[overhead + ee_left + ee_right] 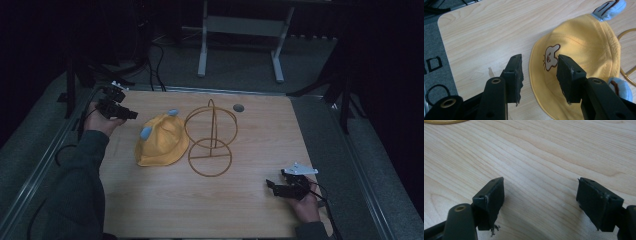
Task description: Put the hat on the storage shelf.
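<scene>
Holding my left gripper (pixel 539 75) above the table (pixel 250 210), I see its jaws spread wide with nothing between them. My yellow hat (pixel 579 57) lies flat just ahead of it, not picked up yet. Beside the hat stands a wire stand (pixel 212 137), bare. My right gripper (pixel 540 202) is spread too, well apart from both. I think the job has hardly started.

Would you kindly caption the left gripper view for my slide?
Open left gripper poised above a yellow fabric bucket hat on the pale wooden table.
</scene>
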`<state>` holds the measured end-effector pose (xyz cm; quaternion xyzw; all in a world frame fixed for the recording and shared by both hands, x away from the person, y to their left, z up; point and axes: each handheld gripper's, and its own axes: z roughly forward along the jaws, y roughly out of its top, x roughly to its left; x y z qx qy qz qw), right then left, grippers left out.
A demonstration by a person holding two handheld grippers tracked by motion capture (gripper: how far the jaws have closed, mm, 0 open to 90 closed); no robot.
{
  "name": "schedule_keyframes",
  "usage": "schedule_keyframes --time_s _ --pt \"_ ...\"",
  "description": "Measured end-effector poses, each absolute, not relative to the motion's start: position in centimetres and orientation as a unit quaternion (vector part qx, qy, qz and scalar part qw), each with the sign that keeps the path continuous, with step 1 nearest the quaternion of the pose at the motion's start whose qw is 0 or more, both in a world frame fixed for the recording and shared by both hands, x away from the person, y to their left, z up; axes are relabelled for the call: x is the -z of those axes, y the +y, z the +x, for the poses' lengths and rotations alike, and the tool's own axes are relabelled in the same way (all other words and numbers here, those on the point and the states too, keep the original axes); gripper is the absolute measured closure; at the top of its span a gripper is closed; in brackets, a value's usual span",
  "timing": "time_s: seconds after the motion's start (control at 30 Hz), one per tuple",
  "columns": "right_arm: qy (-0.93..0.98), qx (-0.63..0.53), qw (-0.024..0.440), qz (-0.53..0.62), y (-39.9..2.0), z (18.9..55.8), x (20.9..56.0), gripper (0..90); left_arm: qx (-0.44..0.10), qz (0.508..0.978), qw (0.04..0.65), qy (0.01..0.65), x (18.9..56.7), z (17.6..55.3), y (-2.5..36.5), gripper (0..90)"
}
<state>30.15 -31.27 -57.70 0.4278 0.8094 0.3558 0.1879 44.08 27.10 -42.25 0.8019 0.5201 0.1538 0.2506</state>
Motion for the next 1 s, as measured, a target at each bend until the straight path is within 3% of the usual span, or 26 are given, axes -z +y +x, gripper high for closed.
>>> schedule_keyframes --time_s 0.63,1.0 --pt "0.809 -0.356 0.188 0.428 -31.3 30.1 57.7 22.1 -0.159 0.811 0.249 0.506 40.3 43.7 27.2 56.5" --pt "0.809 -0.356 0.188 0.428 -31.3 30.1 57.7 22.1 -0.133 0.828 0.236 0.491 40.0 43.8 26.5 56.1"
